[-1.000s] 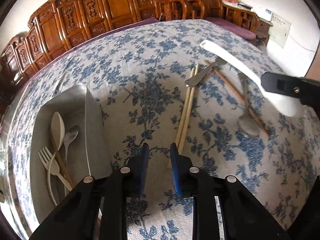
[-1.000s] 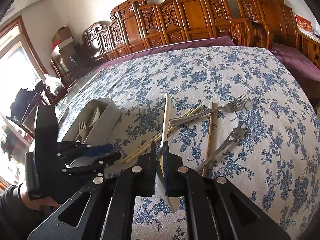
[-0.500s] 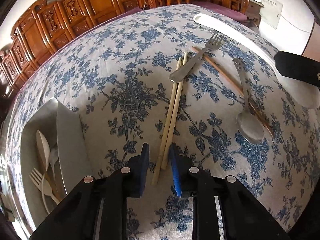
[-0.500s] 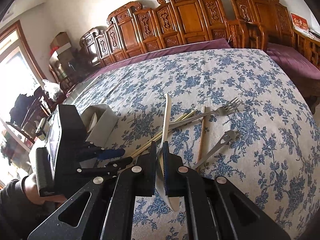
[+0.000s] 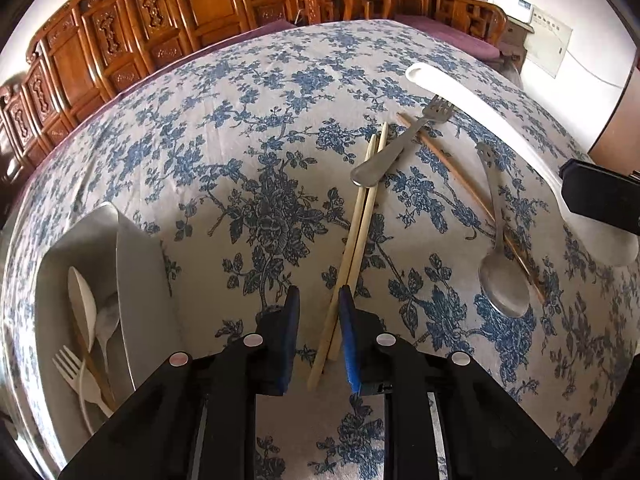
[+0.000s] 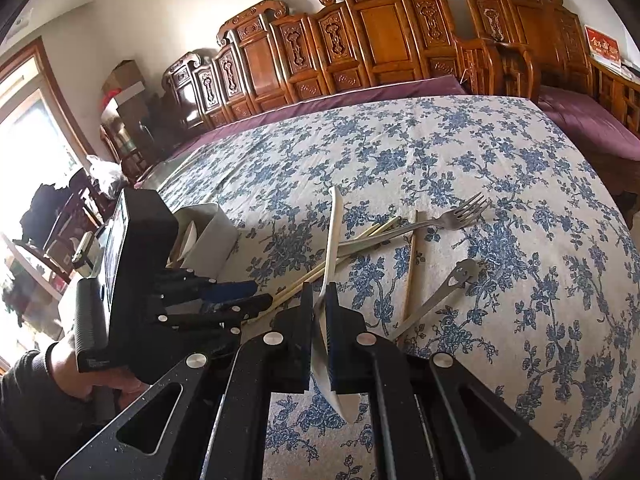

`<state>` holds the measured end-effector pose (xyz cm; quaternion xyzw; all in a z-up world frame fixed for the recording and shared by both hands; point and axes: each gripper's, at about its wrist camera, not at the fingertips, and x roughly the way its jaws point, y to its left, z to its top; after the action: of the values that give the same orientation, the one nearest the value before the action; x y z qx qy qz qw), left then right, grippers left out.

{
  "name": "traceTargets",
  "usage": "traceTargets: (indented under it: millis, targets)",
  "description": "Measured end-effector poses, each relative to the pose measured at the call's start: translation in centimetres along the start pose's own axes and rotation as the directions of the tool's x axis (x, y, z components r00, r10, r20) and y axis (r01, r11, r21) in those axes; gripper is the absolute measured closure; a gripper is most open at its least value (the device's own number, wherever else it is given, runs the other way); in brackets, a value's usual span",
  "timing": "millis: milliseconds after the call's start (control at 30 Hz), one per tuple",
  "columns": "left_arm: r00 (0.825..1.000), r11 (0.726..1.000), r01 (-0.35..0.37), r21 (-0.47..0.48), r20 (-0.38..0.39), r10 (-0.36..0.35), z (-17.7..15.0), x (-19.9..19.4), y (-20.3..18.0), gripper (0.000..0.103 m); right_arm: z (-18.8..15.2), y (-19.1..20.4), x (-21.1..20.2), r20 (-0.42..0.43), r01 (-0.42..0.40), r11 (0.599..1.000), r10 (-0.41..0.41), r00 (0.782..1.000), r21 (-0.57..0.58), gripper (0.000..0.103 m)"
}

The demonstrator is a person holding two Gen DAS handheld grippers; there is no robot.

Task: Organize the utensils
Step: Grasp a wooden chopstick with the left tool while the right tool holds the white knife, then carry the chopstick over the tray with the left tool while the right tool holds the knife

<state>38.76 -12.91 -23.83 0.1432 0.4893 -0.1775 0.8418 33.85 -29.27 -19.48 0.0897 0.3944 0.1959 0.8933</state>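
- Blue-flowered cloth [image 5: 248, 152] covers the table and serves as the ground for every item below; carved wooden chairs [image 6: 376, 36] line its far edge.
- Left gripper [image 5: 319, 300]: jaws apart, low over the cloth, straddling the near ends of the pale chopsticks [image 5: 360, 232]; whether the blue pads [image 5: 347, 320] touch the sticks cannot be told.
- Pale chopsticks: a pair lying side by side on the cloth, running away from the left gripper toward the steel fork [image 5: 400, 148], whose handle rests across their far ends.
- Brown chopstick [image 5: 452, 168]: lies right of the pale chopsticks, passing under the fork and under the steel spoon [image 5: 500, 272].
- Steel spoon: on the cloth right of the pale chopsticks, bowl nearest the left gripper.
- Right gripper [image 6: 319, 304]: jaws closed on the white spoon [image 6: 332, 248], gripped edge-on near its bowl, with the handle reaching out above the pale chopsticks.
- White holder [image 5: 136, 280]: stands on the cloth left of the pale chopsticks, well apart from them; it contains a white spoon, a white fork [image 5: 76, 372], a grey spoon and a brown stick.
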Motion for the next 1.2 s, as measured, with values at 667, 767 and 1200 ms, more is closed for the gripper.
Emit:
traceTargets:
  millis: [667,767,1200]
  targets:
    - [0.999,0.999,0.035,0.034,-0.035,-0.034,0.5,0.9,0.1,0.093,0.1,0.0,0.0,0.002,-0.010,1.000,0.010,1.000,-0.002,0.095]
    - [0.999,0.998,0.043,0.045,-0.028,-0.042,0.4,0.7,-0.4,0.097,0.0,0.0,0.2,-0.003,-0.005,1.000,0.005,1.000,0.000,0.095]
    - [0.997,0.999,0.023,-0.040,0.080,-0.020,-0.8,-5.0,1.5,0.099,-0.2,0.6,0.9,-0.009,0.014,1.000,-0.014,1.000,-0.007,0.096]
